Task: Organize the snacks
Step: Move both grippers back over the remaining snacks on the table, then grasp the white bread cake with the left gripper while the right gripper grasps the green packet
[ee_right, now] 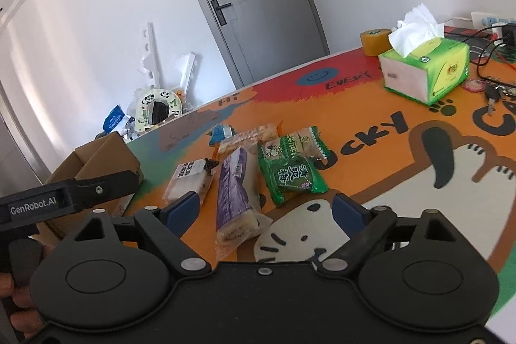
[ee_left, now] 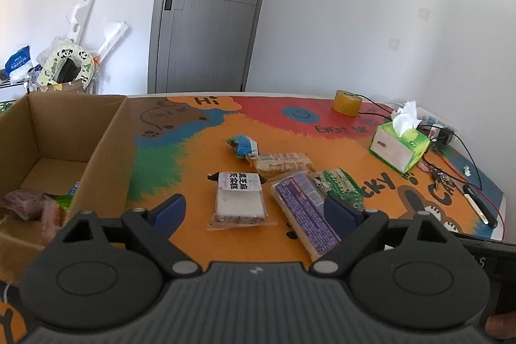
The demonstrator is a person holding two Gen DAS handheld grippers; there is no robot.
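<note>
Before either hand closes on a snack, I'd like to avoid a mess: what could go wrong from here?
1. The purple roll overlaps the green packets; gripping one may drag the other along.
2. The left gripper is open over both the white cake packet and the purple roll, so it might catch the wrong one.
3. Both grippers aim at the same pile; the right gripper could bump the left.

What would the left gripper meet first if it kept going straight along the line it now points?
Most likely the white cake packet, which lies on the table between the open jaws of the left gripper. The purple-wrapped roll lies just to its right; depth is hard to judge in this fisheye view.
</note>
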